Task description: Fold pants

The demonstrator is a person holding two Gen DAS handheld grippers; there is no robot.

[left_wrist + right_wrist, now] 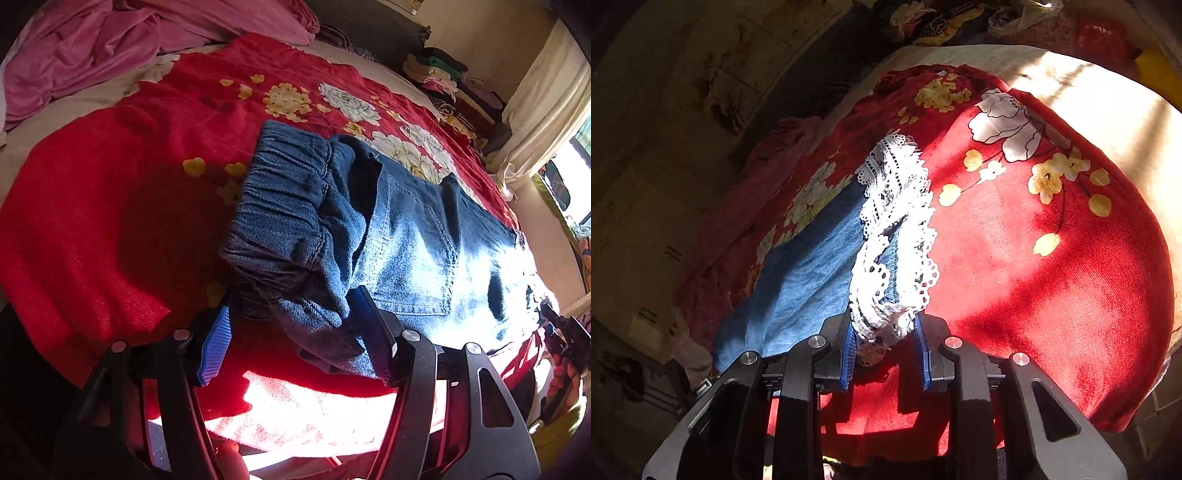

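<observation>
On the bed, centre of both views: denim pants (388,229) lie folded lengthwise on a red floral blanket (122,206).

Left wrist view: elastic waistband end sits at centre frame, back pocket and legs run off to the right edge into hard sunlight. Left hand-held gripper (295,347) at bottom centre, jaws at a middling gap. Right-side blue pad (369,332) touches the lower corner of the waistband fabric; left-side pad (216,350) stands apart from the cloth, red blanket visible between. So denim is between the jaws but not pinched. Pink bedding (110,48) bunched at upper left, pile of clothes (447,77) at upper right, pale curtain (546,110) at right edge.

Right wrist view: hem end of the pants, trimmed with white lace (897,236), runs from centre frame down to the right hand-held gripper (886,354) at bottom centre. Jaws narrow, both blue pads pressing on the bunched lace cuff — it's holding the hem. Denim leg spreads to the lower left of the lace. Blanket fills the right half, sunlit; bare pale mattress (1108,96) beyond it at upper right. Tiled floor at left, dark.
</observation>
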